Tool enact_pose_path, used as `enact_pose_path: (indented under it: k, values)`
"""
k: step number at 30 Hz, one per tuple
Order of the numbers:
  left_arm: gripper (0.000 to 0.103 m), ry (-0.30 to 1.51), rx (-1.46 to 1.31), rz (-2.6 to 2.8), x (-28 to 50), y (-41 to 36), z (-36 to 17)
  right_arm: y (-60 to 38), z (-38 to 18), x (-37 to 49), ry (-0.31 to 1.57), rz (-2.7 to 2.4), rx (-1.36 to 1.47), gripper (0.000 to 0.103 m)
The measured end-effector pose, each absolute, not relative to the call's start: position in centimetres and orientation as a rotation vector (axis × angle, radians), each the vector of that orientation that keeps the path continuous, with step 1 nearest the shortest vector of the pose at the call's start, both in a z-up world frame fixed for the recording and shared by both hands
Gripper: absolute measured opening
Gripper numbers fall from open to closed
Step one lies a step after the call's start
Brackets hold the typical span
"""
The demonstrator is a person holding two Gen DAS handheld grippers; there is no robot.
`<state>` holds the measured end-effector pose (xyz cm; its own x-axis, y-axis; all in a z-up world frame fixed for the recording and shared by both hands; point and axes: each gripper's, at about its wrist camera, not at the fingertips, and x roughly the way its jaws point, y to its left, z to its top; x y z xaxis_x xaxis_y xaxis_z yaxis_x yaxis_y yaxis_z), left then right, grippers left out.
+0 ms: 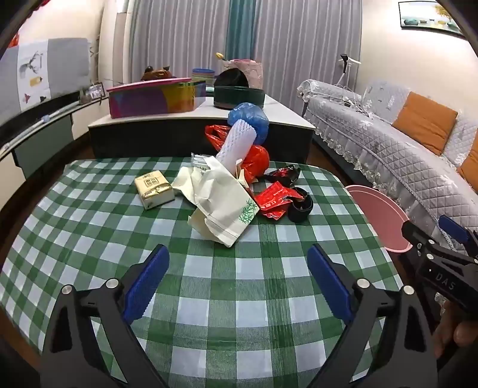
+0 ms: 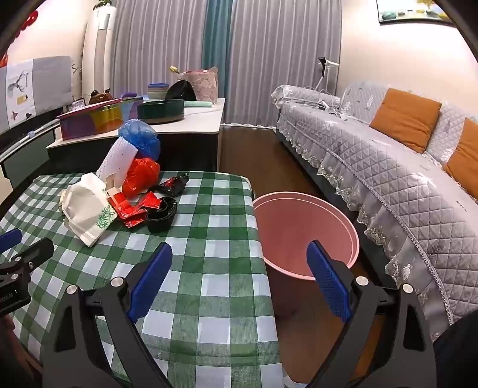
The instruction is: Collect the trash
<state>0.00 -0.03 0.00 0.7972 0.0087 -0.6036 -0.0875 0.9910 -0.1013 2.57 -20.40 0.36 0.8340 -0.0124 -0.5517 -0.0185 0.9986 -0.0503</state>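
Trash heaped at far middle of checked table (image 1: 209, 298): crumpled cream paper bag (image 1: 221, 203) in front, tan packet (image 1: 154, 191) apart to its left, white foam sleeve (image 1: 236, 143) leaning upright, blue bag (image 1: 249, 119) on top, red bag (image 1: 255, 159) behind, red wrappers (image 1: 273, 200) and black band (image 1: 300, 207) to right; pink bin (image 2: 298, 221) open, upright on floor just off table's right edge

Behind the worktop (image 1: 227, 286) with green checked cloth: a low cabinet (image 1: 197, 134) bearing a colourful box (image 1: 151, 100), a dark round tray (image 1: 239, 97) and a pink basket (image 1: 248, 71). At right, a grey quilted sofa (image 2: 388, 167) with orange cushions (image 2: 404, 118). Grey curtains (image 2: 269, 59) at the back, a framed picture (image 1: 430, 15) on the wall.
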Motion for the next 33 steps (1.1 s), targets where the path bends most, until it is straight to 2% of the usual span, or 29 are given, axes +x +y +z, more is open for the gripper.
enact_pose_path:
  k: [7,31,33]
  values:
    - [0.090,0.636,-0.051,0.054,-0.1,-1.0,-0.5,-20.9,0.3,2.5,0.597,0.000,-0.047,0.090]
    - [0.088,0.633,-0.082,0.054,0.0,-0.6,-0.5,-20.2,0.4,2.5,0.589,0.016,-0.038,0.090]
    - [0.088,0.629,-0.081,0.053,-0.1,-0.6,-0.4,-20.1,0.4,2.4,0.582,0.009,-0.041,0.086]
